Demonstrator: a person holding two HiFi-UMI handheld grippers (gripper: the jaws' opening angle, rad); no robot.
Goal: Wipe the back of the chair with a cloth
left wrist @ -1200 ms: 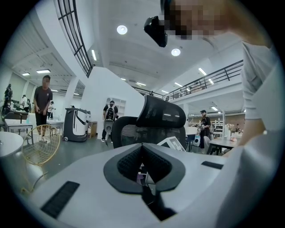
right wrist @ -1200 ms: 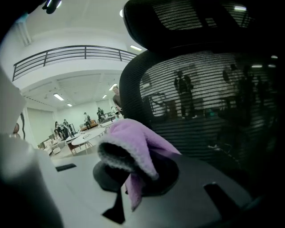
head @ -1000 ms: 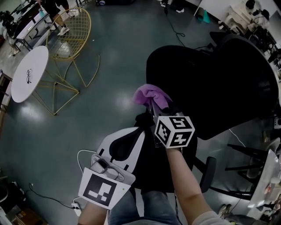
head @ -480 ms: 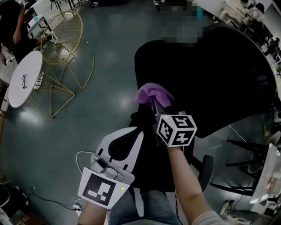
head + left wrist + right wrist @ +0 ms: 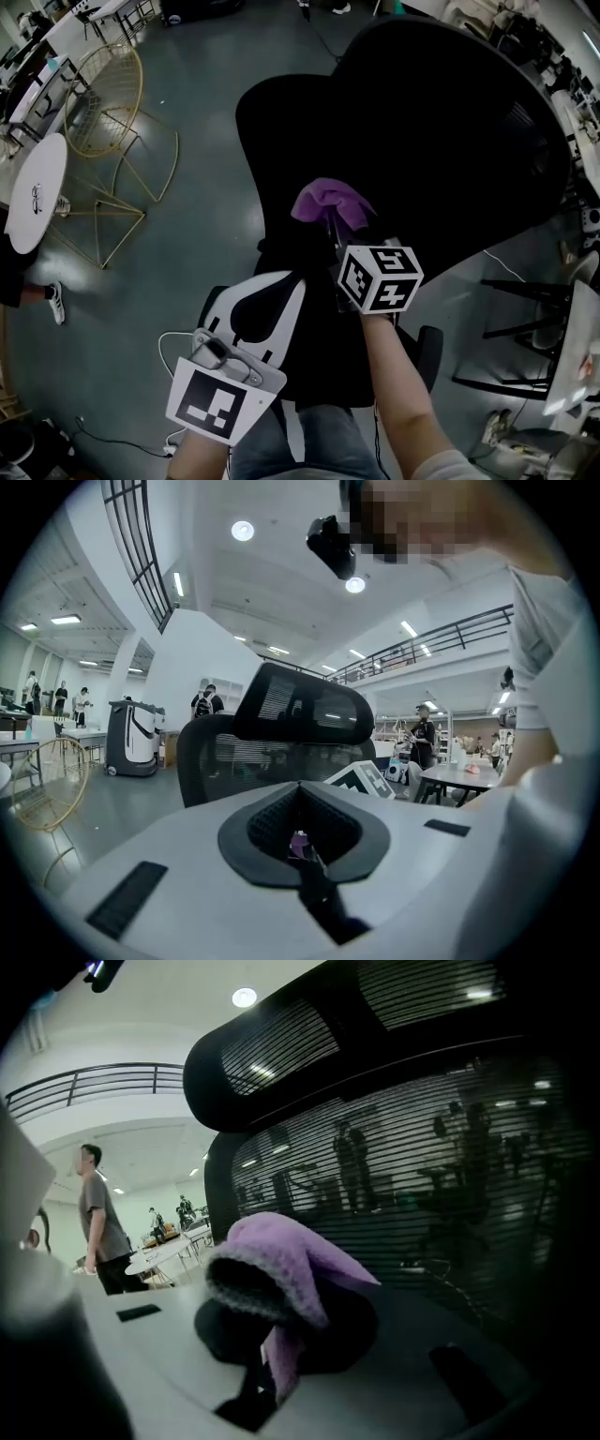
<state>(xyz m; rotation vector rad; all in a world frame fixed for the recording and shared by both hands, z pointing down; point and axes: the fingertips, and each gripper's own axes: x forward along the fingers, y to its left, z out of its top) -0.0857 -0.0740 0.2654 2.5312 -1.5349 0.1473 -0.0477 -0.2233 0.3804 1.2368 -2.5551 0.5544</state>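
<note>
The right tool (image 5: pixel 330 223) was clamped on a bunched purple cloth (image 5: pixel 326 199). If it was dragged hard, the loose folds could have snagged on the mesh or slipped free. The black chair back (image 5: pixel 422 1176) stood just beyond the cloth, on the far side; contact was unclear. The left tool (image 5: pixel 265 314) was closed and empty, nearer and to the left.

Left gripper (image 5: pixel 302 846): jaws pressing together, gripping nothing.
Chair (image 5: pixel 281 733): standing just ahead, its mesh back and headrest facing the camera.
Wire chair (image 5: pixel 47 780): sitting at far left.
Person (image 5: pixel 424 731): standing behind, right.
</note>
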